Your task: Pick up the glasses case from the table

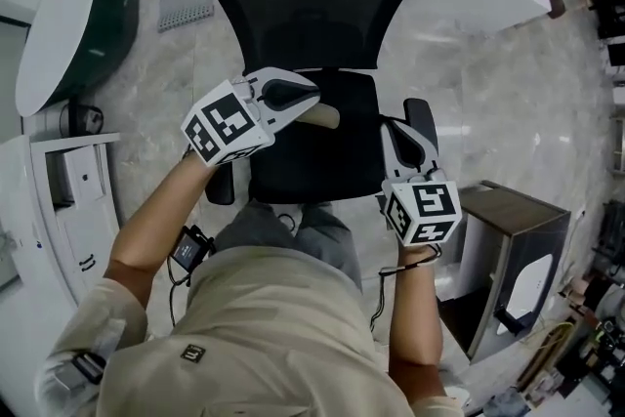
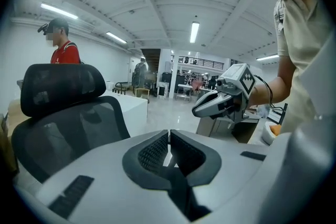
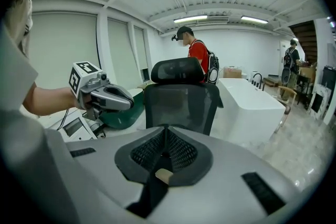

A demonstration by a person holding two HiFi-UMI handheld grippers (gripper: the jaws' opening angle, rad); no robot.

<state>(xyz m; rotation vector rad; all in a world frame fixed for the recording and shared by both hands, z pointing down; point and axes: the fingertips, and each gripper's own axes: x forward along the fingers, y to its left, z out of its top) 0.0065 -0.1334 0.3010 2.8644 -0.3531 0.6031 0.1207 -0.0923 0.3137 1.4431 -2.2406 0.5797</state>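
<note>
**A:** Spotting the glasses case anywhere?

**B:** Not managing to. Not showing in any of the three views, so not able to say where.

**A:** Gripping anything in the fingers, then?

**B:** Gripping nothing. Clenching the left gripper (image 1: 311, 103) empty, its mesh pads meeting with barely a sliver between them. Clenching the right gripper (image 1: 418, 117) empty the same way.

**A:** Posing the arms how?

**B:** Reaching both bare forearms forward from the torso, well apart. Angling the left gripper inward over the seat of the black mesh chair (image 1: 312, 15), tipping a little downward, marker cube (image 1: 227, 124) turned up. Pointing the right gripper ahead along the seat's right edge, also tipping downward, with its marker cube (image 1: 422, 208) close to the body. Wearing a small black device (image 1: 192, 249) with a cable at the left wrist.

**A:** Seeing what beyond the chair?

**B:** Looking at a pale marble floor (image 1: 488, 112), a long white surface (image 3: 252, 99) to the chair's right, and a person in a red shirt (image 3: 198, 55) standing behind the headrest.
</note>
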